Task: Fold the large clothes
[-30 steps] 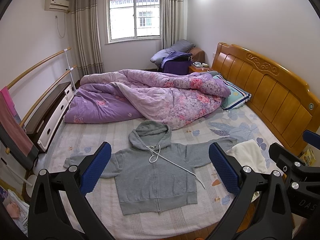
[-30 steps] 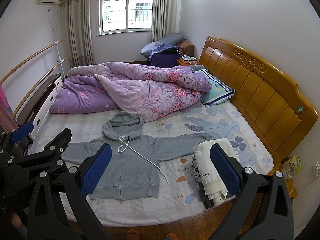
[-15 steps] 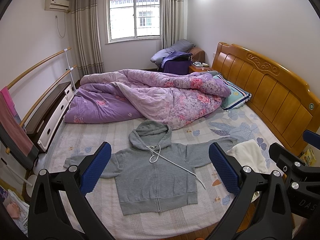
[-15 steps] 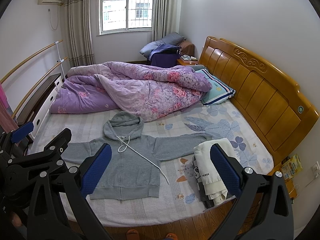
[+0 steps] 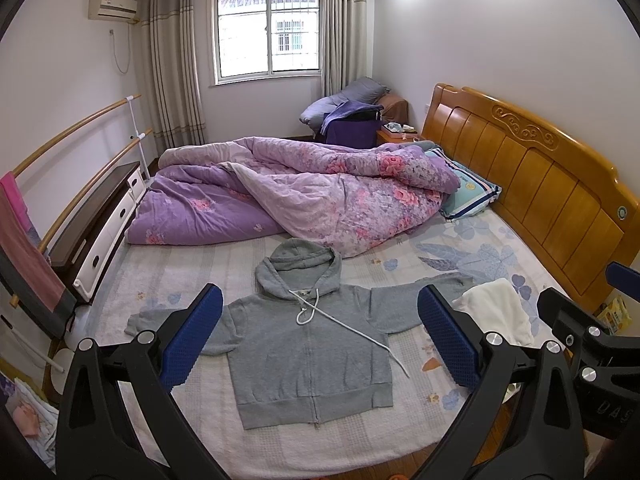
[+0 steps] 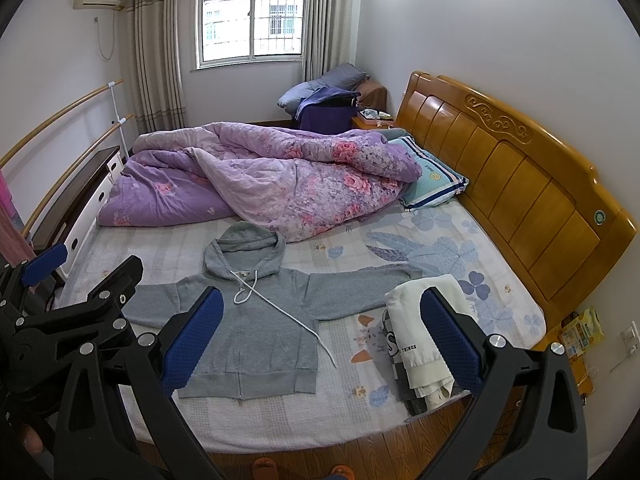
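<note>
Scene: A grey hoodie [image 5: 308, 344] lies face up on the near half of a bed [image 5: 472, 252], zip closed, hood pointing toward a heaped purple quilt [image 5: 304, 196], both sleeves spread out to the sides.

Hoodie: Flat and unfolded; its white drawstring [image 5: 352, 328] trails diagonally across the chest and off the hem side onto the sheet.

Left gripper [image 5: 320, 336]: Held above the foot of the bed, fingers [image 5: 192, 340] spread wide and gripping nothing, well clear of the cloth.

Right gripper [image 6: 322, 336]: Alongside the left one, fingers [image 6: 450, 338] likewise parted and empty, framing the hoodie's right half and a folded pile [image 6: 424, 340].

Pile: White garments already stacked at the bed's near right corner, the end of one sleeve [image 6: 360, 288] just beside or under it; which cannot be told.

Stage: Judged to be the start of the fold, no sleeve yet lifted.

Risk, sleeve: Pulling that sleeve inward could drag or topple the pile if the cuff is caught beneath it.

Risk, drawstring: The loose cord may snag on a finger or get trapped in the fold, leaving a lump.

Risk, grip: A pinch that takes only the top layer would let the back sag and crease.

Risk, edge: The hem lies near the mattress edge; a tug toward the person could slide it off.
</note>
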A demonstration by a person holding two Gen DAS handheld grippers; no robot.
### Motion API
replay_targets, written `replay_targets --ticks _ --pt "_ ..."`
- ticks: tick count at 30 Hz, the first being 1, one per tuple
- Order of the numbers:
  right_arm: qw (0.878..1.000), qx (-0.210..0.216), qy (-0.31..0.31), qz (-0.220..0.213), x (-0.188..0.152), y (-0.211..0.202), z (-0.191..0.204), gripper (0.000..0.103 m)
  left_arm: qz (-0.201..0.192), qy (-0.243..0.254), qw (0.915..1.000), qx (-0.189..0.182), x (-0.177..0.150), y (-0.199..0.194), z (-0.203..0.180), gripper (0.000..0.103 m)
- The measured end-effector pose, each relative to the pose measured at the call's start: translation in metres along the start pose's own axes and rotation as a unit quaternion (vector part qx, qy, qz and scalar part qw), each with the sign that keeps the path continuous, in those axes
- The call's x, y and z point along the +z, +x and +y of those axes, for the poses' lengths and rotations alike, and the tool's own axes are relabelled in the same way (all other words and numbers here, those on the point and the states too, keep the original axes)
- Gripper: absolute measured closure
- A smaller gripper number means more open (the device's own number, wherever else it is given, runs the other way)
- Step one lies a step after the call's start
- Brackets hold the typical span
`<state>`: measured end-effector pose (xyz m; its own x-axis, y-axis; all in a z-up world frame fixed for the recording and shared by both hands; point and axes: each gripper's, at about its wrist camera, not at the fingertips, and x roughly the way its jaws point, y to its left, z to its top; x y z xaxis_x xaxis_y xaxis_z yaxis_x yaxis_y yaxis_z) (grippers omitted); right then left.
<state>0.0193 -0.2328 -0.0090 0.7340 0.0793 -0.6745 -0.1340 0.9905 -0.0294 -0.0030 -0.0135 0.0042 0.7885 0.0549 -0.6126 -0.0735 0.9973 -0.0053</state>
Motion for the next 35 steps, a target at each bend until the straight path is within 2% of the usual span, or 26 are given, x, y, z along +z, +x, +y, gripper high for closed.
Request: replay_targets --ticks 35 --pt "1.0 -0.004 0.009 0.004 -0.0015 -0.0005 -0.0067 0.008 0.007 0.005 0.9999 -0.011 -0.0041 0.0072 -0.0015 0.005"
